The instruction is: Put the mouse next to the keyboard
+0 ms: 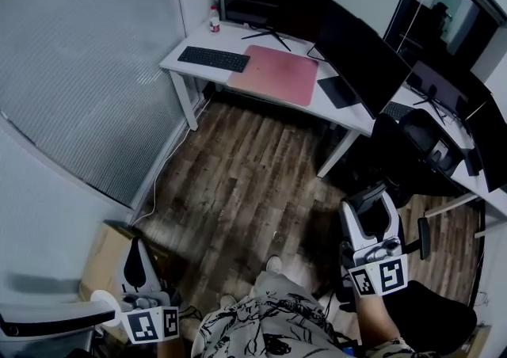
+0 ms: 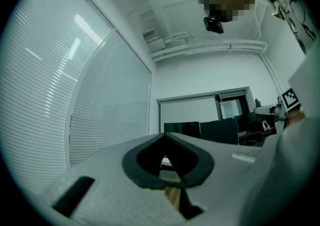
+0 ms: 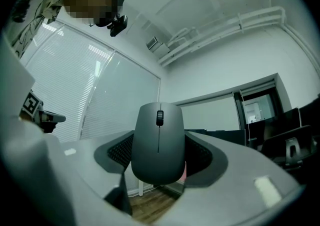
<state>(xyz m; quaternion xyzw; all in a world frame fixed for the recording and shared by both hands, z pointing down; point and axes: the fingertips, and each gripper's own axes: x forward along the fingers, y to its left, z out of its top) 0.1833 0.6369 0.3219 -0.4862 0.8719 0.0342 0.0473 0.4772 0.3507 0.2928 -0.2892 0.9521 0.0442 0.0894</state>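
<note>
A grey mouse (image 3: 158, 142) with a scroll wheel sits clamped between the dark pads of my right gripper (image 3: 159, 170), which is shut on its sides and held up in the air. In the head view this right gripper (image 1: 369, 204) hangs at the lower right, far from the desk. The black keyboard (image 1: 213, 59) lies on the left part of the white desk (image 1: 178, 66), beside a pink desk mat (image 1: 274, 74). My left gripper (image 1: 135, 263) is low at the left with nothing in it; its jaws (image 2: 167, 166) are shut.
Wooden floor (image 1: 238, 182) lies between me and the desk. A black monitor (image 1: 273, 1) stands behind the mat, and a second monitor (image 1: 360, 51) and a tablet (image 1: 338, 91) are to its right. An office chair (image 1: 420, 139) is at the right, a cardboard box (image 1: 107, 257) at the lower left.
</note>
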